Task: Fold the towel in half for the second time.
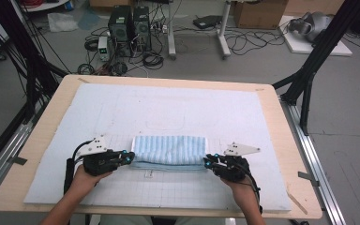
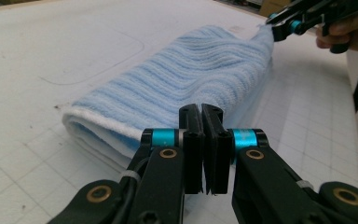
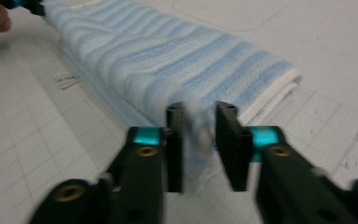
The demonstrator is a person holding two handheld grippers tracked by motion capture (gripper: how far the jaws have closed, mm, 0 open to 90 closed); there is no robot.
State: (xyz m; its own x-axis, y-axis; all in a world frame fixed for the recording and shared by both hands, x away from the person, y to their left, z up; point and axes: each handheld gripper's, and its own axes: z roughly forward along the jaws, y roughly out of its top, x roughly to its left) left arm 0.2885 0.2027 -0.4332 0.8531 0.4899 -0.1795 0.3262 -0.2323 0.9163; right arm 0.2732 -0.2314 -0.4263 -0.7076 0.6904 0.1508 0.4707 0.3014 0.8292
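The folded towel [image 1: 169, 151] lay lengthwise between both tools. The left gripper [image 1: 129, 157] was clamped tight at its end; the right gripper [image 1: 207, 162] stood slightly parted, cloth loose between its jaws.

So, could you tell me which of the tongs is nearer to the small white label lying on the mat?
Left. The left tongs sit at the towel's left end, just up-left of the label; the right tongs are at the towel's far end.
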